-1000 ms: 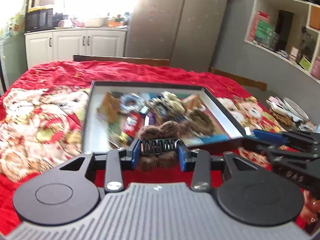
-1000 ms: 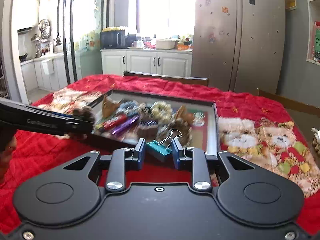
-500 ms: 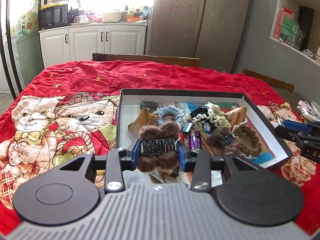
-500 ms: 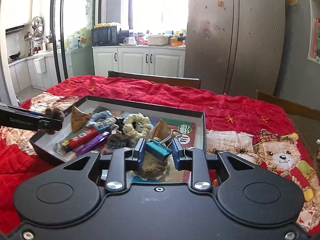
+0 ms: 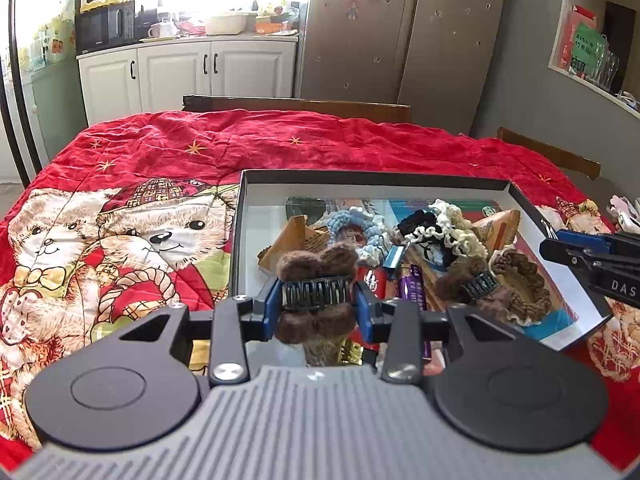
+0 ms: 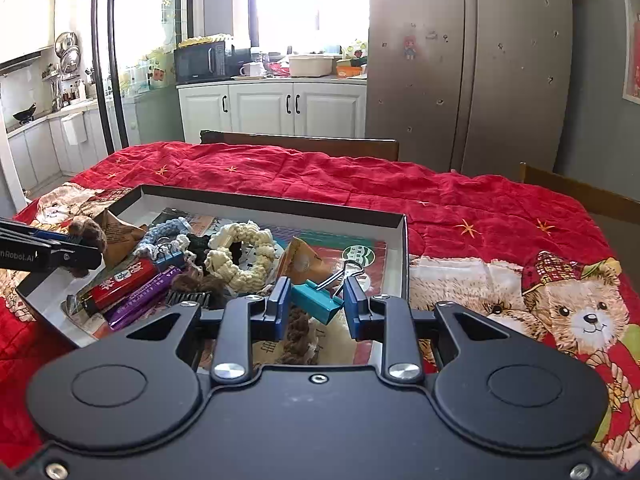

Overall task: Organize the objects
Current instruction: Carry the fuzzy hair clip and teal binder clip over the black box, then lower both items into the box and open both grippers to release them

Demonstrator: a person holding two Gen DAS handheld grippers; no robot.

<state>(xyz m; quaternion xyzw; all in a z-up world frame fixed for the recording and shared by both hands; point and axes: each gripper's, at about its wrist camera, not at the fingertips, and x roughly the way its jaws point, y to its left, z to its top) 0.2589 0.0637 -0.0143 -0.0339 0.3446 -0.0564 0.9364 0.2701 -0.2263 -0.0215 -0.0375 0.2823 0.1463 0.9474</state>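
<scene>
Both hands are loaded over the shallow box (image 5: pixel 520 196) that sits on the red bear-print cloth covering the surface (image 5: pixel 168 152). The left claw (image 5: pixel 316 300) is closed on a brown furry hair clip (image 5: pixel 316 292), pinched across its black comb teeth at the lower middle of the left wrist view, above the box's near-left part. The right claw (image 6: pixel 316 300) is narrow around a teal binder clip (image 6: pixel 316 300), which sits tilted between the blue pads with its wire handles sticking up, low centre of the right wrist view. That tilted hold looks the shakier one to me: the pads catch the clip's slanted body, so a quick swing could make it rotate or pop out into the pile. The fur on the hair clip is soft, so it could squirm if the squeeze eases. The box is crowded too, with a cream scrunchie (image 6: pixel 240 256), a red lighter (image 6: pixel 120 284) and a purple lighter (image 6: pixel 140 300) just beneath; a low pass could snag a loop and drag things out. The two claws are near each other, so crossing paths risks a knock.
</scene>
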